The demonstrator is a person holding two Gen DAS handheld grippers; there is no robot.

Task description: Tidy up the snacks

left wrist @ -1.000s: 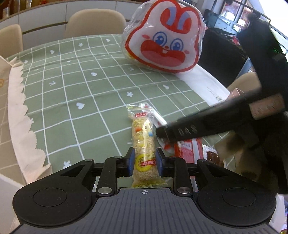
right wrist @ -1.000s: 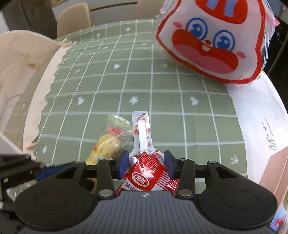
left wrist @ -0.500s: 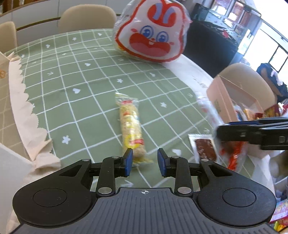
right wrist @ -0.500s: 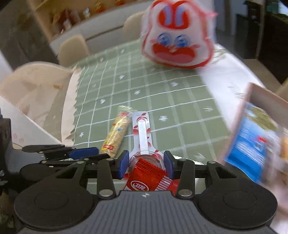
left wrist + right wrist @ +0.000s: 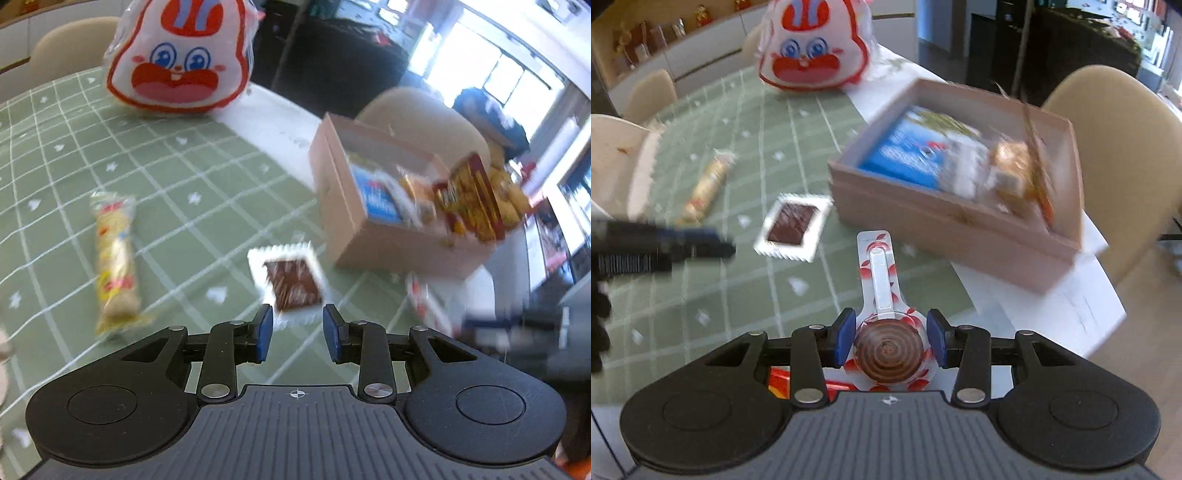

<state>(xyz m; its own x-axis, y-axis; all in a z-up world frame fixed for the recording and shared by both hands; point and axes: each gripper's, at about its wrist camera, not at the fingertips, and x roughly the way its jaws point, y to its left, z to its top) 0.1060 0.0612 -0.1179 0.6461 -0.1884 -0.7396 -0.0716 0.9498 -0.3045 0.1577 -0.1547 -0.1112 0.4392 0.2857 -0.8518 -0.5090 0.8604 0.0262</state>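
Lollipop packet (image 5: 888,343) is clamped in right gripper (image 5: 891,341), stick pointed ahead; wooden box (image 5: 945,218) lies ahead-right. Left gripper (image 5: 297,334) is seen open, empty.

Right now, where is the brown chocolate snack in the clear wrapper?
The chocolate snack lies flat on the green tablecloth, between the yellow snack bar and the cardboard box.

Left gripper (image 5: 297,334): angled down above the green tablecloth (image 5: 177,206), jaws parted, nothing between them.
Right gripper (image 5: 891,341): tilted down over the tablecloth's edge, pads clamped on a lollipop (image 5: 886,350).
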